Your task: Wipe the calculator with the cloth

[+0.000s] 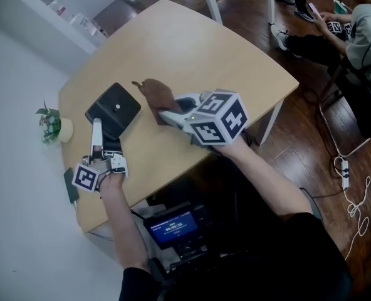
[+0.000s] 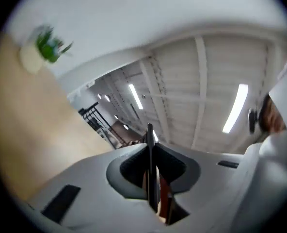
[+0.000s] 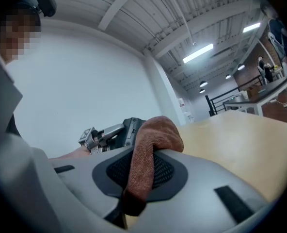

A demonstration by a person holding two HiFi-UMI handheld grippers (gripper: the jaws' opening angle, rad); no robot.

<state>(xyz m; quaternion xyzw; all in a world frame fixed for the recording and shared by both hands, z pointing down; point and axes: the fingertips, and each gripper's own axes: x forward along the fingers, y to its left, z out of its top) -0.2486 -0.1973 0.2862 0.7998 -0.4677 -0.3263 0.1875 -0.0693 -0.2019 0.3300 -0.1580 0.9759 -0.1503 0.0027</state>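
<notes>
The black calculator (image 1: 115, 107) lies on the left part of the light wooden table (image 1: 192, 49). My left gripper (image 1: 98, 128) reaches in from the near side and is shut on the calculator's near edge; in the left gripper view that edge (image 2: 150, 164) shows as a thin dark strip squeezed between the jaws. The brown cloth (image 1: 158, 94) hangs just right of the calculator, with my right gripper (image 1: 173, 108) shut on it. In the right gripper view the cloth (image 3: 146, 164) drapes over the jaws, and the calculator (image 3: 129, 130) and the left gripper (image 3: 102, 134) show beyond it.
A small potted plant (image 1: 52, 125) stands at the table's left edge, and a dark flat object (image 1: 71, 184) lies near the front left corner. A device with a lit screen (image 1: 173, 226) sits below the table. A person (image 1: 355, 36) sits at the far right, with cables (image 1: 345, 171) on the floor.
</notes>
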